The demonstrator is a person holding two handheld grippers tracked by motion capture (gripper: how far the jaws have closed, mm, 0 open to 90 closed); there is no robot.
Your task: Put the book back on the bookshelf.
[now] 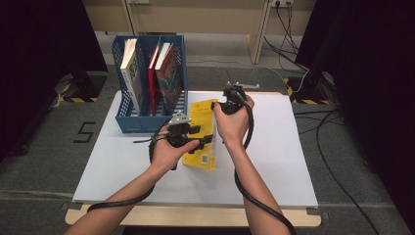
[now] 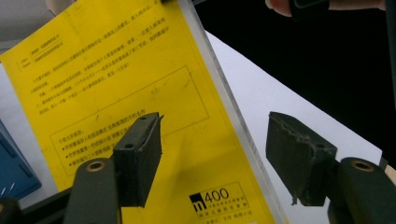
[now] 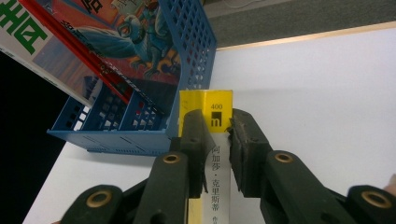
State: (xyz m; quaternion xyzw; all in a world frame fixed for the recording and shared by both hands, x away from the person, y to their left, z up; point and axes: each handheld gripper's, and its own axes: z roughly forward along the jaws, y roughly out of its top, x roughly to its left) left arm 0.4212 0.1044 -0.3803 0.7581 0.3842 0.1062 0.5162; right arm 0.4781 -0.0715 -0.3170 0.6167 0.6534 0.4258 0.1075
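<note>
Three books already stand in the blue rack [image 1: 128, 122]. The yellow book [image 1: 204, 137] is not yet filed: the right gripper [image 3: 218, 140] pinches its spine, while the left gripper [image 2: 212, 156] has its jaws spread, the cover behind them untouched.

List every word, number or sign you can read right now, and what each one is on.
"400" beside a black logo: yellow book back cover, and again on its spine.
"阿加莎·克里斯蒂": the spine's white part.
"5": black mark on the floor.
Small back-cover print: too fine to read.
Titles of the books in the blue file rack: unreadable.
</note>
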